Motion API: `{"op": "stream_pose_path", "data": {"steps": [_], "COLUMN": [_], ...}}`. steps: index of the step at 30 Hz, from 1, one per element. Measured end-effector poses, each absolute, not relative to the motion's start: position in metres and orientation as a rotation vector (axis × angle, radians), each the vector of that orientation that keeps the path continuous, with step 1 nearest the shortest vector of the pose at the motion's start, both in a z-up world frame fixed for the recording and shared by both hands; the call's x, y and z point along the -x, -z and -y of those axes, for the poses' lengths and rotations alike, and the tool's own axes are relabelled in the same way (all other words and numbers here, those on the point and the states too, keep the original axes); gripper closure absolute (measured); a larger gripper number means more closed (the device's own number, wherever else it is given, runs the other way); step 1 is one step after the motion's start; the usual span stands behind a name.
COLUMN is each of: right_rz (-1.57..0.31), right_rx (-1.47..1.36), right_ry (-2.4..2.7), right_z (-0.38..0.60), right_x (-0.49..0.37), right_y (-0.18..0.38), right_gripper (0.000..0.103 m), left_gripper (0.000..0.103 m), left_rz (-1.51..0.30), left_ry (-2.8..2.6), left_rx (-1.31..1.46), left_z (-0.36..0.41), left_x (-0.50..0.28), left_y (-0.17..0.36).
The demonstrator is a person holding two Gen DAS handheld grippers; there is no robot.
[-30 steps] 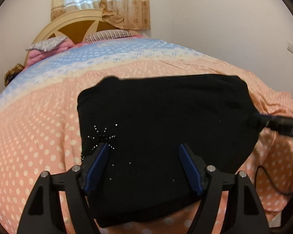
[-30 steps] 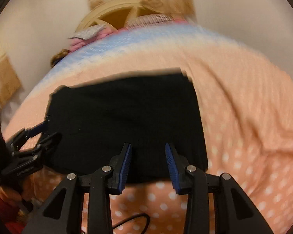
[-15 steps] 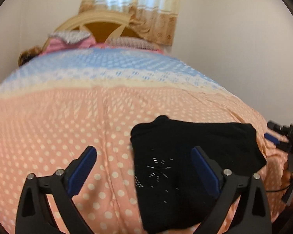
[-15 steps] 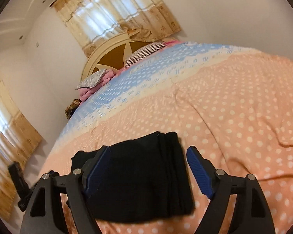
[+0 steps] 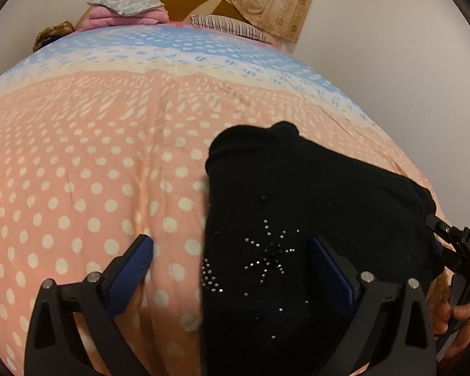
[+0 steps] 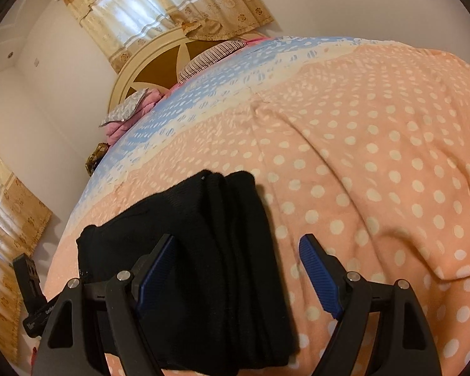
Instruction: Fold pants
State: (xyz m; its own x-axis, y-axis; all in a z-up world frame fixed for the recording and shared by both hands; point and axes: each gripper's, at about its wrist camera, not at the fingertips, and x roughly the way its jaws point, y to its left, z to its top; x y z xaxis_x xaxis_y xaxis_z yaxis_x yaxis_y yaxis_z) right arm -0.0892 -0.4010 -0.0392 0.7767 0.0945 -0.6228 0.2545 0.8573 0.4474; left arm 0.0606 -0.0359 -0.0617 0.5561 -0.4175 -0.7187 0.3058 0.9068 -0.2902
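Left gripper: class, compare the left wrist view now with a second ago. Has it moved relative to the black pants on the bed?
Yes. The left gripper has shifted left: it sat centred over the pants, and now straddles their left edge, jaws just opened, gripping nothing.

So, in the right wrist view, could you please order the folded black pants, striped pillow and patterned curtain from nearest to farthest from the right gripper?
1. Folded black pants, under the right gripper, left.
2. Striped pillow, by the headboard.
3. Patterned curtain, behind on the wall.
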Motion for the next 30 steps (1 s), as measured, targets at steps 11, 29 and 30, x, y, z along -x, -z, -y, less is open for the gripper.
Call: {"op": "stream_pose_path", "data": {"steps": [11, 29, 30], "right_rz": [-0.748, -0.700, -0.701], "right_rx": [-0.329, -0.037, -0.049], "right_ry": [0.123, 0.214, 0.208], "right_z": [0.359, 0.312, 0.313], "right_x": [0.090, 0.093, 0.093], "right_y": [0.042, 0.034, 0.035], "right_gripper": [0.036, 0.061, 0.061], "left_gripper": [0.016, 0.074, 0.077], "left_rz": [-0.875, -0.792, -0.790], "left_ry": [0.400, 0.342, 0.342], "left_rx": [0.070, -0.069, -0.067], "left_z": [0.043, 0.054, 0.053], "left_x": [-0.055, -0.038, -0.038], "left_y": [0.057, 0.040, 0.039]}}
